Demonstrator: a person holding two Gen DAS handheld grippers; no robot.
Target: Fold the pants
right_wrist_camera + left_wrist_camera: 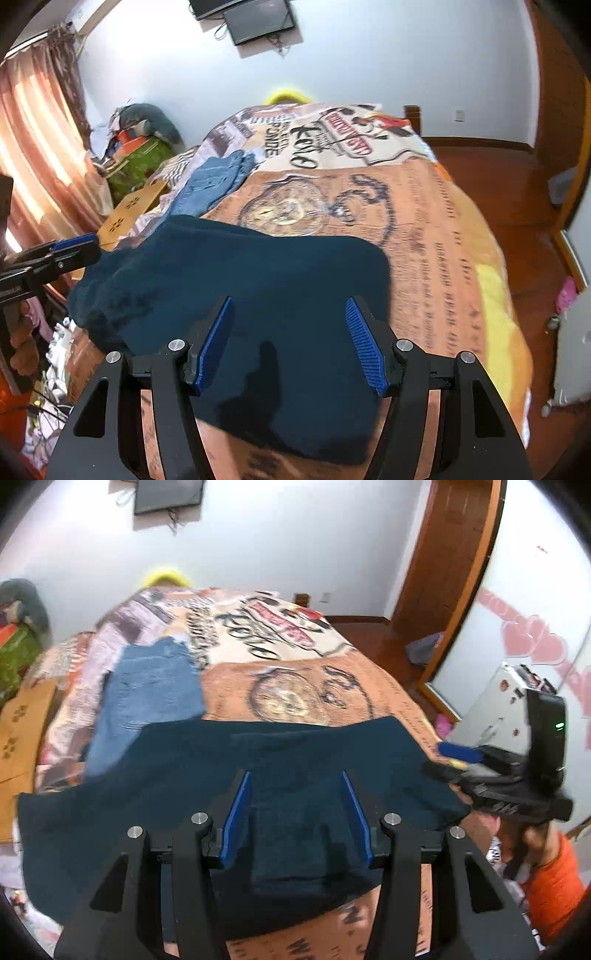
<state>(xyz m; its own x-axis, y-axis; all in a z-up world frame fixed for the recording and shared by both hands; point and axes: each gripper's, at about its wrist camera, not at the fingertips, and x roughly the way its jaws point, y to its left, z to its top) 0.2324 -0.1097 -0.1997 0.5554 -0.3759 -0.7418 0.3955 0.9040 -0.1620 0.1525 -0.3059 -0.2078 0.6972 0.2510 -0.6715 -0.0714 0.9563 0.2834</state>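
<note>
The dark navy pants (258, 775) lie spread across the printed orange bedspread (303, 686), directly ahead of and beneath both grippers, with a folded layer of the cloth forming a flap below the left gripper (297, 786). That gripper hangs over the middle of the pants with its blue pads standing apart and nothing pinched between them; whether the tips brush the fabric cannot be told. The right gripper (290, 314) likewise hovers above the near part of the pants (240, 273), its jaws apart and empty, its shadow falling on the cloth between them. Seen from the left wrist, the right gripper sits off to the right at the pants' edge, held by a person's hand (532, 834) with an orange sleeve (554, 878). Beyond the left gripper, past the far edge of the pants and a little to the left, lie folded blue jeans (151, 690). Farther off, a dark screen (258, 18) hangs on the wall.
</note>
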